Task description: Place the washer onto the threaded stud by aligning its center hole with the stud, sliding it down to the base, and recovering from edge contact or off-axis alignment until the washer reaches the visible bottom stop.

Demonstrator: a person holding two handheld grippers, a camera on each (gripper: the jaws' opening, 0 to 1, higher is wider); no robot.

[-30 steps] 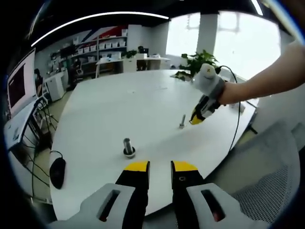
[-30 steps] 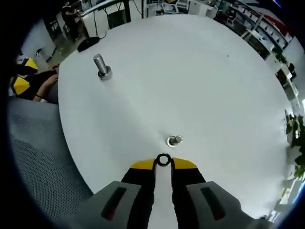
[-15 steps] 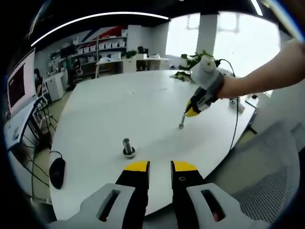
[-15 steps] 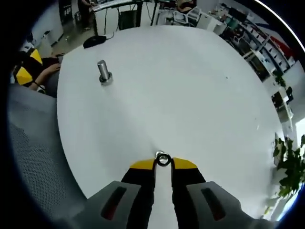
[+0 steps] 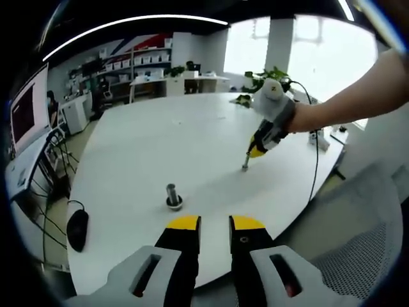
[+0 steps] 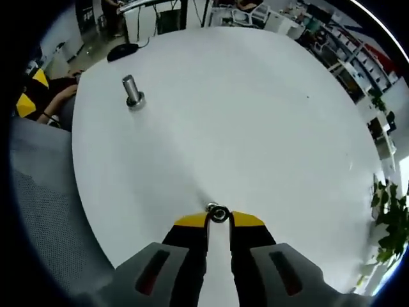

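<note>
White and round, the surface sits in an open office with shelving and a potted plant behind it. Two studs stand on it: a thick stud near the left hand-held gripper, and a slimmer threaded stud well apart from the thick stud, toward the plant side. The right hand-held gripper is clenched on the washer, pinching its rim between the yellow tips. Compared with one second ago, when the washer hung short of the threaded stud, the ring now sits directly over the stud tip, touching or nearly so. Judgement: alignment is in progress; the hole appears slightly off-axis, so a small lateral correction is probably required before descent. The left hand-held gripper hovers released, jaws parted, holding nothing.
</note>
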